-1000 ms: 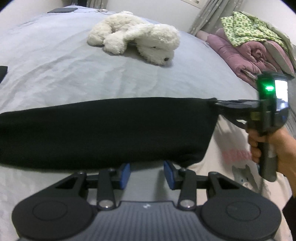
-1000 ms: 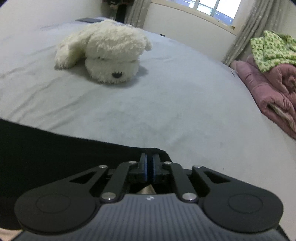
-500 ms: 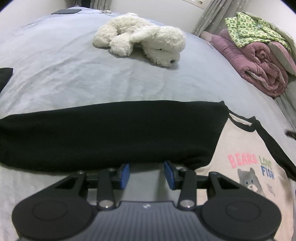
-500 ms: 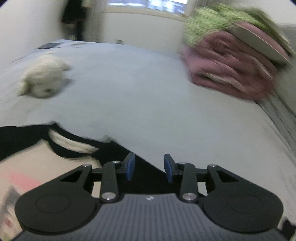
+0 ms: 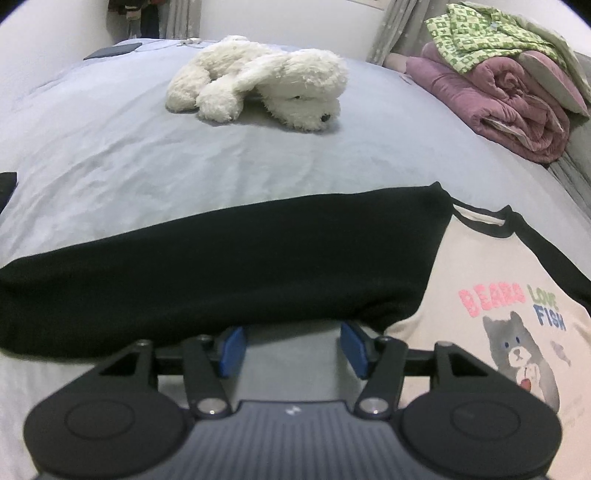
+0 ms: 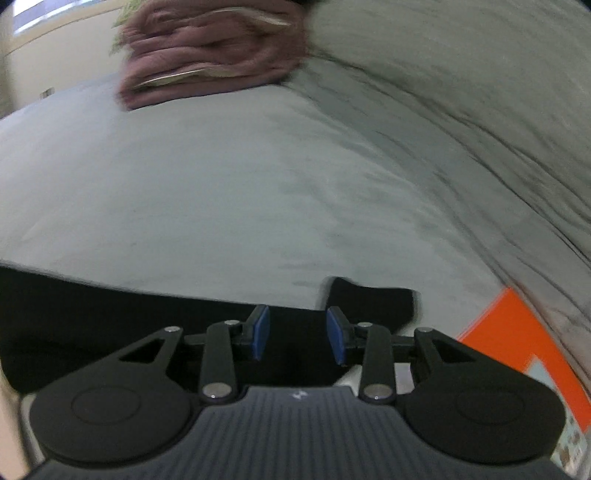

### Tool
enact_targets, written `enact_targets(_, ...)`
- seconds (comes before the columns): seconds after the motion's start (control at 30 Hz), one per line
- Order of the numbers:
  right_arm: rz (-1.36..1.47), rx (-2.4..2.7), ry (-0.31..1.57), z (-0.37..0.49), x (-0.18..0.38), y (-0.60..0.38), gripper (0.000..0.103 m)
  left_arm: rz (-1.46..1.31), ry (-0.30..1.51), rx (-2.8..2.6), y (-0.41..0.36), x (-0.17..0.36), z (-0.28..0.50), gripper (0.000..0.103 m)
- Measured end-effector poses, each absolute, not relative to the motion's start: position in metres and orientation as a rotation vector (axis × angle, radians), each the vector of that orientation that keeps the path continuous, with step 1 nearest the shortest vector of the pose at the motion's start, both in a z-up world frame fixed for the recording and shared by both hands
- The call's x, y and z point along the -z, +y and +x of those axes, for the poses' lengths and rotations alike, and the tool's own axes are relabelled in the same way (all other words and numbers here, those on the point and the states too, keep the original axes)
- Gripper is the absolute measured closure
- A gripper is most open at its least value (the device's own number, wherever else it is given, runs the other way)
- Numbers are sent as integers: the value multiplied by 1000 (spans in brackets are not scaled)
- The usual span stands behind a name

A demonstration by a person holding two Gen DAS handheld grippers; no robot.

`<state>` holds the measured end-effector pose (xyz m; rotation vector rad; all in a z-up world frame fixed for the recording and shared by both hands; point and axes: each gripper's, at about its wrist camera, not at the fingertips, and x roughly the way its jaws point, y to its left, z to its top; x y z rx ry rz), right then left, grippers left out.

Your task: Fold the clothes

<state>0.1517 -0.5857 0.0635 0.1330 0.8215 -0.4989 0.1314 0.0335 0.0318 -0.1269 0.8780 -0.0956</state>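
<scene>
A cream shirt (image 5: 480, 295) with a bear print and black sleeves lies flat on the grey bed (image 5: 184, 166). One black sleeve (image 5: 221, 266) is spread leftward across the left wrist view. My left gripper (image 5: 293, 347) hovers at that sleeve's near edge, its jaws opening with nothing between them. In the blurred right wrist view, my right gripper (image 6: 299, 334) stands open just over the other black sleeve (image 6: 110, 325), close to its cuff (image 6: 373, 302). The pads are not pressing on the cloth.
A white plush dog (image 5: 266, 85) lies farther back on the bed. Folded pink quilts (image 5: 517, 107) with a green patterned cloth (image 5: 480, 33) are piled at the right. An orange flat object (image 6: 517, 350) lies right of the cuff. A dark item (image 5: 7, 184) sits at the left edge.
The right gripper let go of the black sleeve's end, left the left wrist view and swung right to the other sleeve. The left gripper's jaws spread wider.
</scene>
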Motion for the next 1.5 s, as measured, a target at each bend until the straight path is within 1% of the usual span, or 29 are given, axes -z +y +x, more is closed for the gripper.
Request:
enact_targets(0.13, 218, 512, 842, 141, -63, -611, 66, -93, 873, 93, 27, -32, 130, 43)
enact_targets(0.2, 226, 510, 865, 136, -57, -612, 66, -74, 870, 92, 25, -32, 130, 43)
enact_targets(0.37, 257, 457, 852, 130, -48, -614, 64, -91, 864, 90, 27, -33, 130, 43)
enact_targets(0.47, 263, 437, 871, 136, -42, -617, 63, -91, 863, 92, 27, -33, 130, 43)
enact_targets(0.53, 258, 475, 883, 142, -39, -621, 58, -82, 864, 93, 25, -32, 130, 42)
enact_targets(0.7, 207, 477, 930, 173, -29, -618, 59, -62, 860, 100, 23, -31, 129, 39)
enact_targets(0.73, 165, 489, 959, 180, -24, -615, 81, -59, 860, 101, 23, -31, 129, 39)
enact_targets(0.77, 119, 512, 991, 187, -19, -611, 98, -57, 859, 102, 23, -31, 128, 39)
enact_targets(0.8, 92, 526, 1000, 190, -18, -608, 99, -55, 858, 104, 23, -30, 128, 39)
enact_targets(0.83, 75, 537, 997, 192, -20, -606, 99, -51, 857, 105, 23, -30, 128, 39)
enact_targets(0.9, 50, 557, 918, 186, -34, -602, 99, -47, 857, 106, 22, -30, 128, 39)
enact_targets(1.07, 157, 505, 520, 121, -88, -606, 99, -46, 855, 101, 21, -29, 128, 39)
enact_targets(1.1, 174, 516, 484, 110, -91, -610, 99, -43, 854, 99, 20, -29, 128, 39)
enact_targets(1.13, 195, 544, 492, 104, -88, -617, 99, -40, 853, 98, 20, -29, 127, 39)
enact_targets(1.27, 291, 631, 690, 106, -46, -652, 99, -27, 850, 96, 18, -28, 128, 39)
enact_targets(1.4, 362, 683, 790, 100, -24, -668, 99, -37, 851, 99, 20, -28, 129, 39)
enact_targets(1.47, 343, 743, 823, 98, -24, -671, 91, -37, 852, 102, 20, -28, 129, 39)
enact_targets(1.5, 307, 786, 834, 98, -25, -673, 85, -34, 852, 103, 20, -28, 129, 39)
